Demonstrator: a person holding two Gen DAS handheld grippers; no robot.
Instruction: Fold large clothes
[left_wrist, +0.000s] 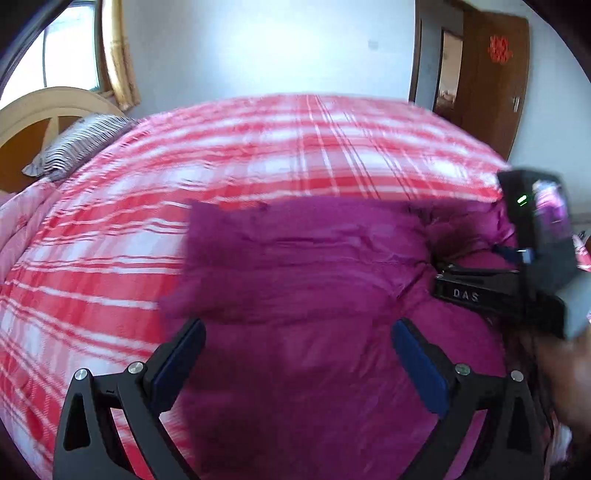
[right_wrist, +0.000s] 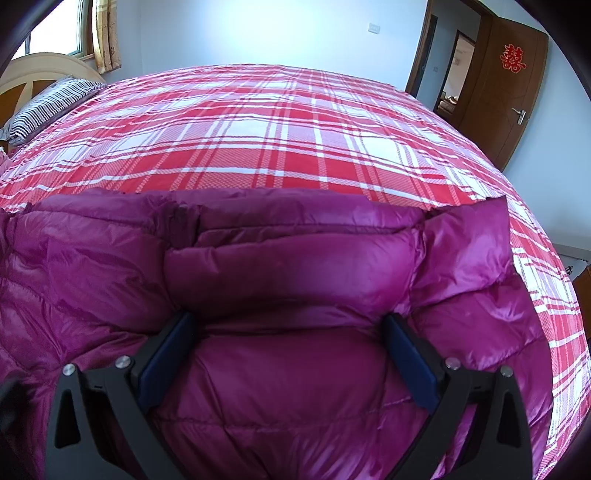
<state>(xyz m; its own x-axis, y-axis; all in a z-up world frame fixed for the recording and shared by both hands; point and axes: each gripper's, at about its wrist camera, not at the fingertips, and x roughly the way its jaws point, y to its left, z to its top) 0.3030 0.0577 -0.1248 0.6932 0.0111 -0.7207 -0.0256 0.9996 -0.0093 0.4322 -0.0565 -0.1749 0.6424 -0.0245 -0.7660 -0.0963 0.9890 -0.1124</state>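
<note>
Magenta puffer jacket (right_wrist: 295, 280) lies on the plaid bedspread (right_wrist: 266, 140) at the near edge, filling 6 o'clock in both views, spread flat prob. so it can be folded. L gripper (left_wrist: 297, 354) and R gripper (right_wrist: 288, 343) both have tongs spread wide, hovering over the fabric w/ nothing pinched. R gripper body shows at 3 o'clock in the left wrist view, so the two sit close side by side; judging by that, next grab pts are being lined up.
</note>
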